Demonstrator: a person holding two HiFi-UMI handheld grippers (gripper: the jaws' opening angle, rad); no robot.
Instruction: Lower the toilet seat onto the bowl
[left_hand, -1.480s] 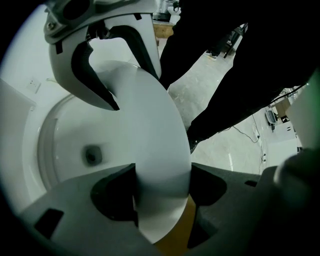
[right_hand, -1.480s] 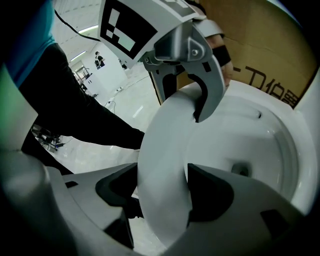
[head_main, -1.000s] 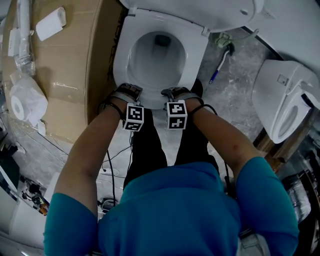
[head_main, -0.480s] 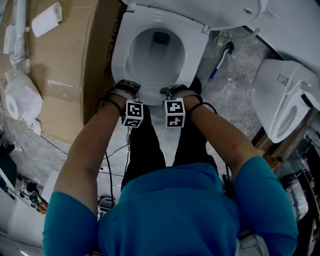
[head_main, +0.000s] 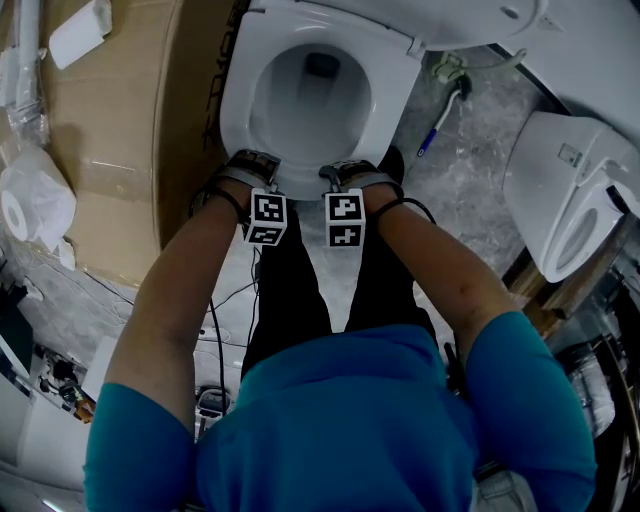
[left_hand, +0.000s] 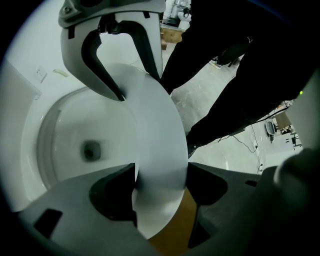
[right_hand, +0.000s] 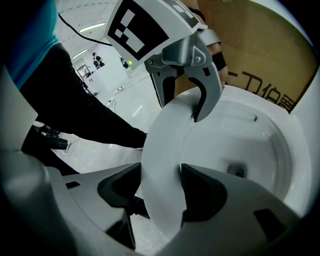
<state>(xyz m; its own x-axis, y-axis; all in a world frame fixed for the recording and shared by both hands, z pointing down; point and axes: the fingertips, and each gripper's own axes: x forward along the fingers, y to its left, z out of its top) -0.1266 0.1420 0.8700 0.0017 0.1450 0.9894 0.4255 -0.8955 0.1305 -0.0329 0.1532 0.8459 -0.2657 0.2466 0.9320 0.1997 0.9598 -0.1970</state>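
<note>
The white toilet seat (head_main: 238, 100) lies around the bowl (head_main: 310, 95) at the top of the head view. My left gripper (head_main: 252, 168) and right gripper (head_main: 346, 172) sit side by side on its front edge. In the left gripper view the seat's rim (left_hand: 160, 130) runs between the jaws of the left gripper (left_hand: 161, 172), both pads against it, with the right gripper (left_hand: 117, 75) clamped further along. In the right gripper view the right gripper (right_hand: 161, 177) holds the rim (right_hand: 170, 135) the same way, pads touching both faces. The seat's underside and the bowl's rim are hidden.
A brown cardboard box (head_main: 110, 130) stands close on the left of the toilet, with a toilet-paper roll (head_main: 22, 208) beyond it. A blue-handled brush (head_main: 440, 118) lies on the grey floor at right. Another white toilet (head_main: 575, 190) stands at far right. Cables (head_main: 222, 320) trail by my legs.
Both grippers and the seat's front edge have shifted slightly up the head view, away from me. The grippers have drawn a little closer together.
</note>
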